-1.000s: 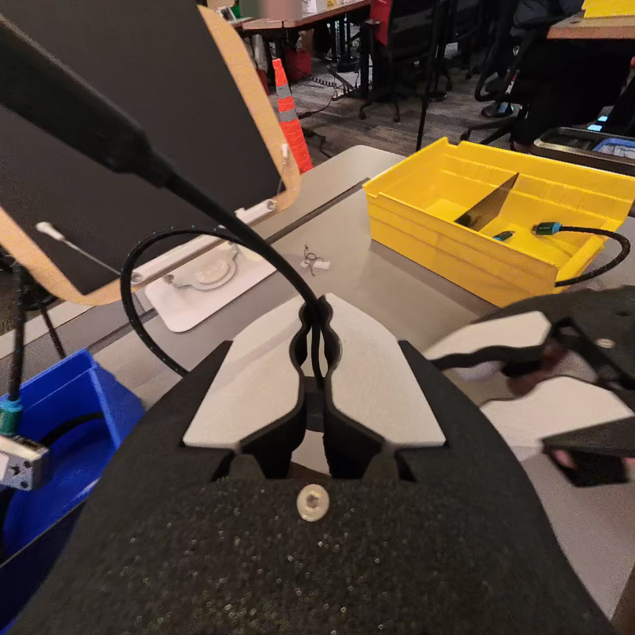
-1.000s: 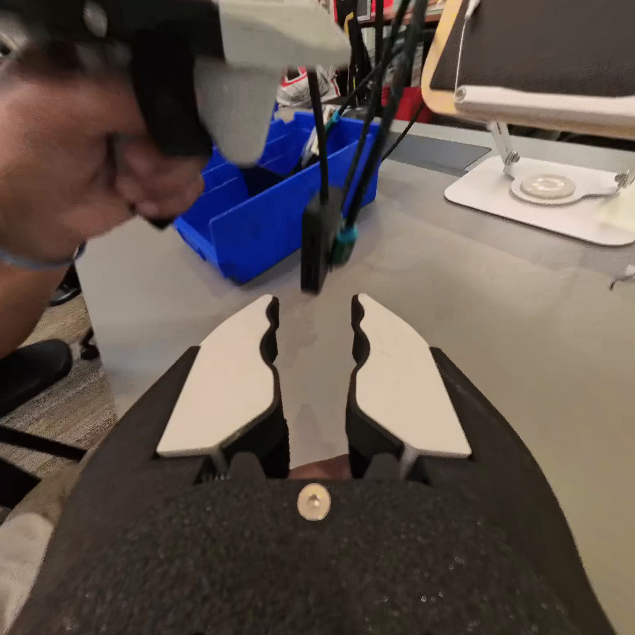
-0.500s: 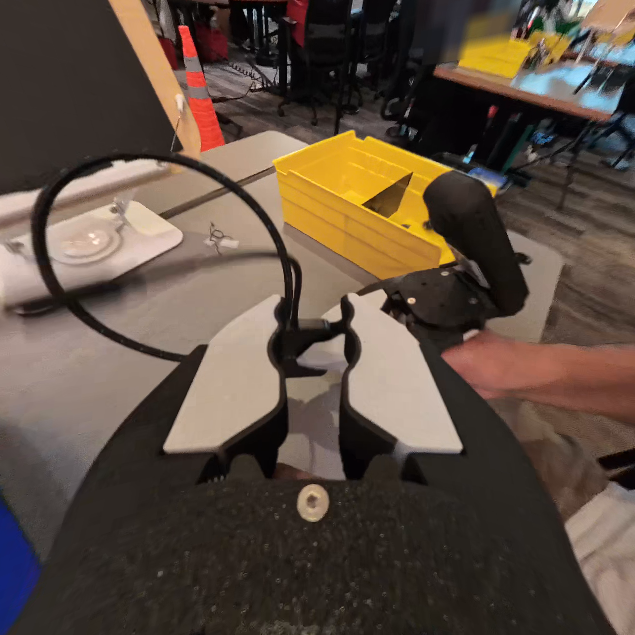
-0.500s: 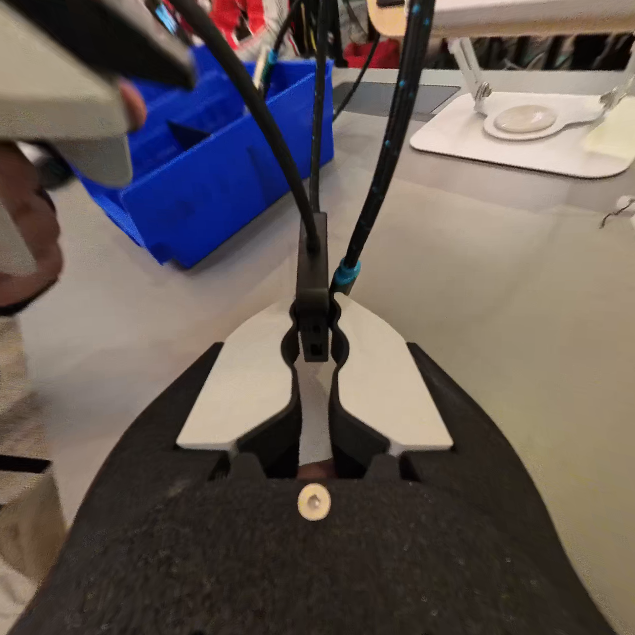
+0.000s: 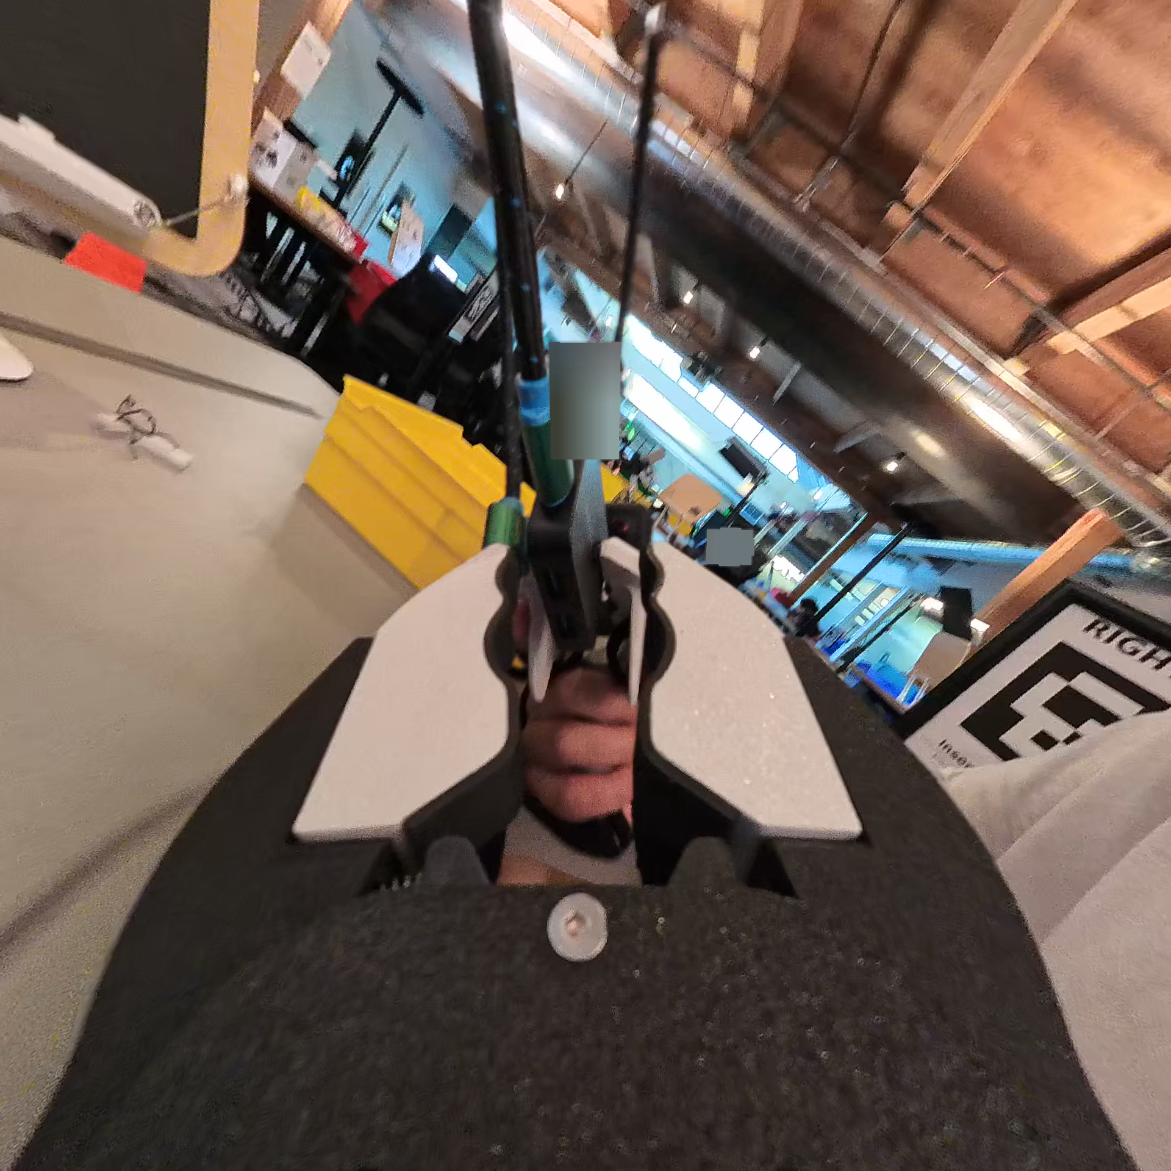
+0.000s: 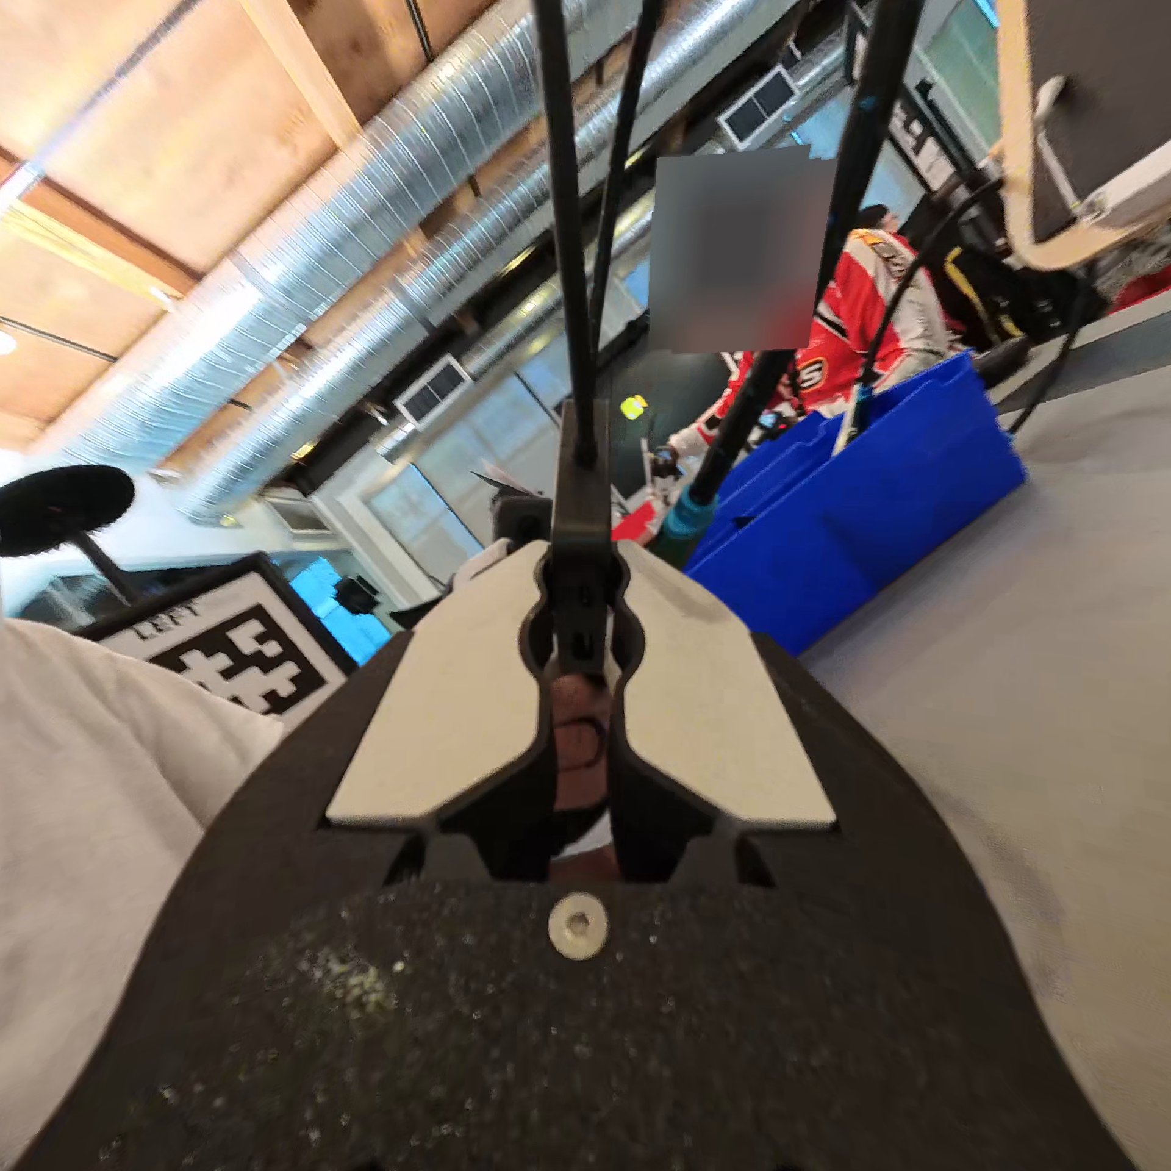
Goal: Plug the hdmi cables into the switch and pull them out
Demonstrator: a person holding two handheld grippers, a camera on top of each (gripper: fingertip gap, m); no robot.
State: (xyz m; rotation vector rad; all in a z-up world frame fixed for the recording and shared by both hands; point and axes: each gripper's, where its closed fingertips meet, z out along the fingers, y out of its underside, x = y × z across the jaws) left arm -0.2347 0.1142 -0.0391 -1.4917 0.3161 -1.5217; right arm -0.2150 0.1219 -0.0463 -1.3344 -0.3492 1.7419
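My right gripper (image 6: 580, 564) is shut on the black HDMI switch (image 6: 580, 507) and holds it up in the air, edge-on. Black cables rise from its top. A braided cable's teal plug (image 6: 687, 513) sits by its right side. In the left wrist view the switch (image 5: 564, 570) shows between my left gripper's (image 5: 580, 564) tips, with gaps on both sides. A green plug (image 5: 550, 462) enters the switch, and a second green plug (image 5: 505, 523) hangs by my left fingertip. The right gripper's fingers (image 5: 538, 652) and a hand (image 5: 580, 754) face me through the gap.
Both views tilt up toward the ceiling. A yellow bin (image 5: 393, 456) stands on the grey table (image 5: 158, 570) behind the switch. A blue bin (image 6: 855, 526) sits at the table's other side. A wood-edged black board (image 5: 215, 127) stands at the back. A person in red (image 6: 868, 317) is beyond. Less than 4 cm separates the two grippers' tips.
Both grippers have swung upward and turned to face each other. The right gripper closed on the switch half a second ago and still holds it. The left gripper's jaws now stand around the switch.
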